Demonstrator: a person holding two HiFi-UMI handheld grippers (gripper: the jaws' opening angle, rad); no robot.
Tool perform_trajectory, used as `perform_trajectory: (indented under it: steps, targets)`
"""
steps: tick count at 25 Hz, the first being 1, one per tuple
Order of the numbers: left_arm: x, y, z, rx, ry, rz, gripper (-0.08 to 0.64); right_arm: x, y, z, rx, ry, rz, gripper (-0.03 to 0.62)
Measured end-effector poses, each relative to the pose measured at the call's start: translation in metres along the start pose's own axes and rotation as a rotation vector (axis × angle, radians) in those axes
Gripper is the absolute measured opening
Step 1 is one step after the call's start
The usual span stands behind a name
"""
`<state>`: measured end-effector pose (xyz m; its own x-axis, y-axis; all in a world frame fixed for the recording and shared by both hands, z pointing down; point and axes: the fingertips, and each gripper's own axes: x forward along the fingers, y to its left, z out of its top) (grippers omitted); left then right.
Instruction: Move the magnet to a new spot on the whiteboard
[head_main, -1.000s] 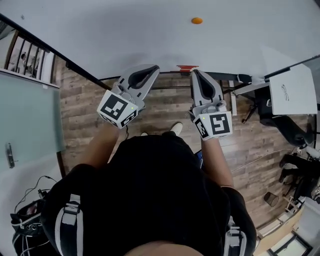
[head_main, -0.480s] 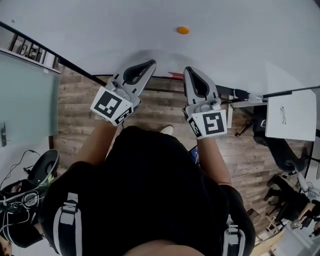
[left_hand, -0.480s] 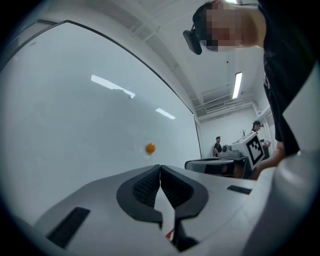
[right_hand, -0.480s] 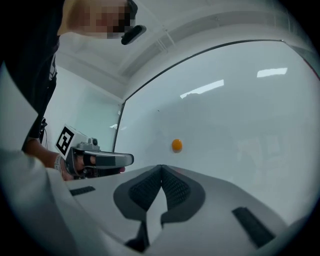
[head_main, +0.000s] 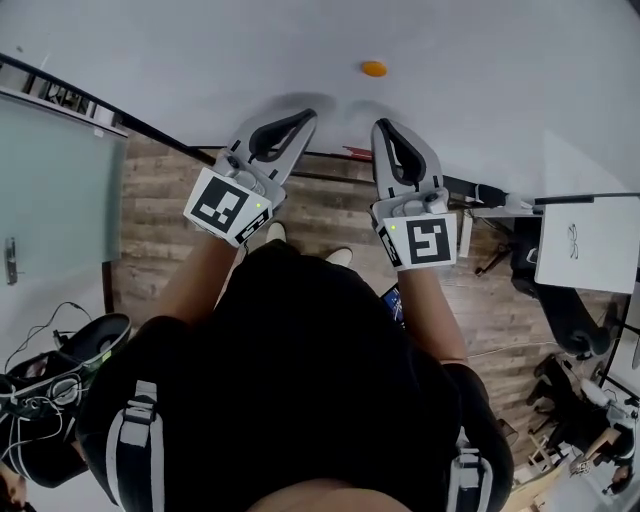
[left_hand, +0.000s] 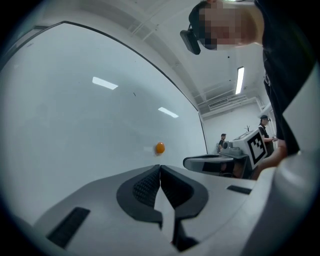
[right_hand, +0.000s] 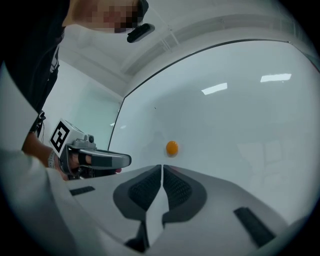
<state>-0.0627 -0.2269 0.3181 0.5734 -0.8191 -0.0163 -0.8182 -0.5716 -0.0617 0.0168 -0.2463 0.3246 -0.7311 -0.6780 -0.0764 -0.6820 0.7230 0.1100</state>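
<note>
A small round orange magnet (head_main: 374, 68) sticks to the whiteboard (head_main: 200, 50), which fills the top of the head view. It also shows as the magnet (left_hand: 159, 147) in the left gripper view and the magnet (right_hand: 171, 147) in the right gripper view, a short way beyond both tips. My left gripper (head_main: 308, 117) and right gripper (head_main: 381, 127) point level at the board, side by side below the magnet. Both are shut with nothing between the jaws, seen at the left gripper (left_hand: 160, 166) and the right gripper (right_hand: 162, 166).
Below the board runs a dark tray rail (head_main: 330, 178) with a red object (head_main: 355, 153) on it. A second white board (head_main: 590, 240) stands at the right, a glass door (head_main: 50, 200) at the left. Two people (left_hand: 265, 131) stand far off.
Both grippers have shifted across the board and come closer to the magnet. Their jaws have stayed shut.
</note>
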Motion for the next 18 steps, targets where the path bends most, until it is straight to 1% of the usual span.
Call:
perform_trajectory:
  steps: [7, 11, 15, 18]
  targets:
    - [0.007, 0.013, 0.009, 0.017, -0.010, -0.063, 0.005, 0.015, -0.004, 0.010, -0.026, 0.005, -0.076, 0.009]
    - [0.011, 0.019, 0.012, 0.037, -0.018, -0.092, 0.005, 0.025, -0.008, 0.016, -0.037, -0.003, -0.128, 0.043]
    - [0.011, 0.025, 0.010, 0.026, -0.019, -0.119, 0.005, 0.030, -0.013, 0.025, -0.044, -0.042, -0.195, 0.046]
    - [0.011, 0.032, 0.009, 0.020, -0.021, -0.130, 0.005, 0.034, -0.019, 0.033, -0.069, -0.062, -0.249, 0.046]
